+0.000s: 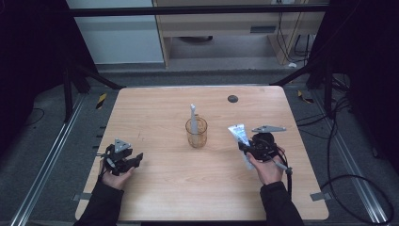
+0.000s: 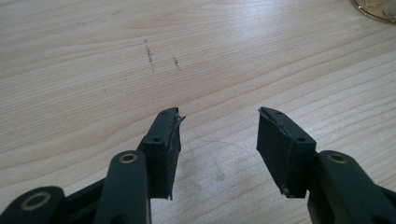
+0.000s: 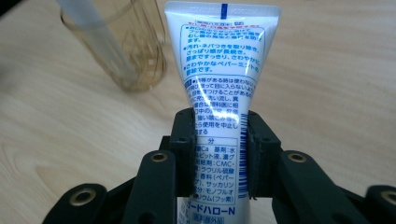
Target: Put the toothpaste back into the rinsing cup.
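Observation:
A white toothpaste tube (image 3: 222,70) with blue print stands up between the jaws of my right gripper (image 3: 220,140), which is shut on its lower half. In the high view the tube (image 1: 238,134) is lifted above the table at the right, held by the right gripper (image 1: 256,147). An amber see-through cup (image 1: 196,133) stands at the table's middle with a pale toothbrush (image 1: 193,113) upright in it; the cup (image 3: 126,44) sits just left of the tube. My left gripper (image 1: 123,159) rests low at the left, open, with bare wood between its fingers (image 2: 163,149).
The wooden table (image 1: 155,183) has a small dark round cap (image 1: 232,98) near its far edge. Metal rails and cables run along the floor on both sides. The cup's rim (image 2: 376,9) peeks in at the top right of the left gripper view.

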Demonstrator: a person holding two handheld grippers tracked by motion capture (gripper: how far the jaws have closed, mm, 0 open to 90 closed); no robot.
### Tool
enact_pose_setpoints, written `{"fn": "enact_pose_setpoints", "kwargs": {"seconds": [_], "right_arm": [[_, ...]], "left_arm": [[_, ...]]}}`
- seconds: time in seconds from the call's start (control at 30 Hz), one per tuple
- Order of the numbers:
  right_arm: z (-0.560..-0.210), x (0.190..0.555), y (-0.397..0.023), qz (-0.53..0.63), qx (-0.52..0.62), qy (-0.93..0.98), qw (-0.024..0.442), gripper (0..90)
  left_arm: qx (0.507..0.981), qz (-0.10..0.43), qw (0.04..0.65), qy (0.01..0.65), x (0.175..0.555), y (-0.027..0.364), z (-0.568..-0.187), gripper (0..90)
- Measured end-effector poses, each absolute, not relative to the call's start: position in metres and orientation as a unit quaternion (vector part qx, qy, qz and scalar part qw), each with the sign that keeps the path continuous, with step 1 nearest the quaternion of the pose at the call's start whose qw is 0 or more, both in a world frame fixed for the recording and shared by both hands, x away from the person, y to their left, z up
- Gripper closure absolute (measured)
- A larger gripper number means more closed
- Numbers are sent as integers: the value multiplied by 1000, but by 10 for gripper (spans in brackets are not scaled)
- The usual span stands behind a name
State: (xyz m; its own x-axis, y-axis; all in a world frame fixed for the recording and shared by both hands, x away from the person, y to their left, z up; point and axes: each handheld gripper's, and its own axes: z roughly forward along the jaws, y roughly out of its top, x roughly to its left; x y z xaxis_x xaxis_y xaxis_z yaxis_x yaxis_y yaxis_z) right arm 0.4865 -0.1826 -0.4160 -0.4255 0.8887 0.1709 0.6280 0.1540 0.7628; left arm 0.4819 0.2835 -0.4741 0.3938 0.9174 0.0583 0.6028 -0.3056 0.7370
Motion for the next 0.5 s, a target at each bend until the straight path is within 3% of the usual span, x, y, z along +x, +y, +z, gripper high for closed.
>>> {"fn": "enact_pose_setpoints", "kwargs": {"seconds": [0.5], "right_arm": [[-385,502,-170,518,487,666,225,690]], "left_arm": [[770,243,323,494,482,283,-474,483]]}}
